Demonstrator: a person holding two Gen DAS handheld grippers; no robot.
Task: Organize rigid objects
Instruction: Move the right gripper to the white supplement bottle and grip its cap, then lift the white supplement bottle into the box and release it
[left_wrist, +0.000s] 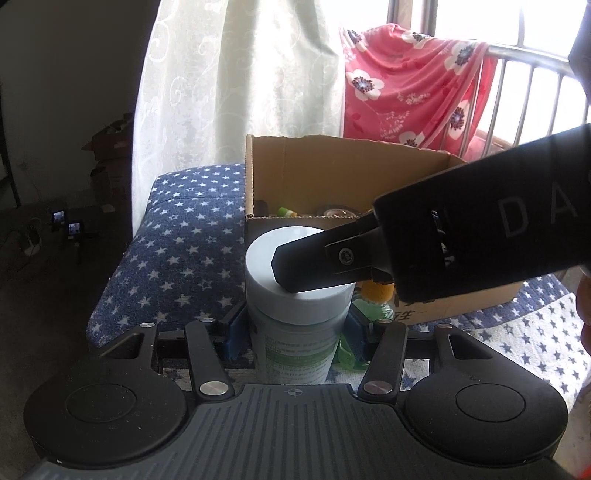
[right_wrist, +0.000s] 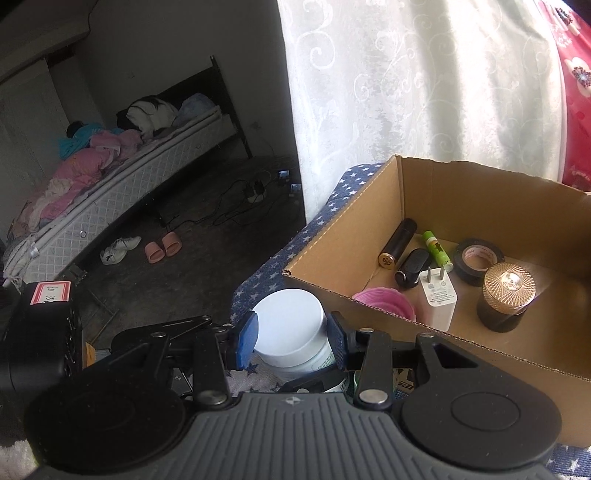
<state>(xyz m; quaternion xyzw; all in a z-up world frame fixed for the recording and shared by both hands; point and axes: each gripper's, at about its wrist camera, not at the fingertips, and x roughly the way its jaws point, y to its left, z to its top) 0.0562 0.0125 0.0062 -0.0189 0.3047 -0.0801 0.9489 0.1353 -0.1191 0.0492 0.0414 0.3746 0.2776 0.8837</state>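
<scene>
A bottle with a white screw cap (left_wrist: 295, 266) and a green-and-white label stands upright on a blue star-patterned cover (left_wrist: 184, 240). My left gripper (left_wrist: 295, 332) is shut on the bottle's body, its blue pads (left_wrist: 234, 334) pressing on both sides below the cap. My right gripper (right_wrist: 291, 336) comes in from the right and is shut on the same bottle (right_wrist: 288, 325) at its cap, with a blue pad (right_wrist: 246, 338) on each side. An open cardboard box (right_wrist: 461, 206) stands just behind the bottle.
The box (left_wrist: 332, 177) holds a white charger plug (right_wrist: 437, 299), a dark jar with a gold lid (right_wrist: 506, 295), a black tape roll (right_wrist: 476, 258), a green stick (right_wrist: 437, 251), a black tube (right_wrist: 397, 242) and a pink cup (right_wrist: 384, 301). A green bottle with a yellow cap (left_wrist: 375, 293) stands beside the held bottle. A white curtain hangs behind.
</scene>
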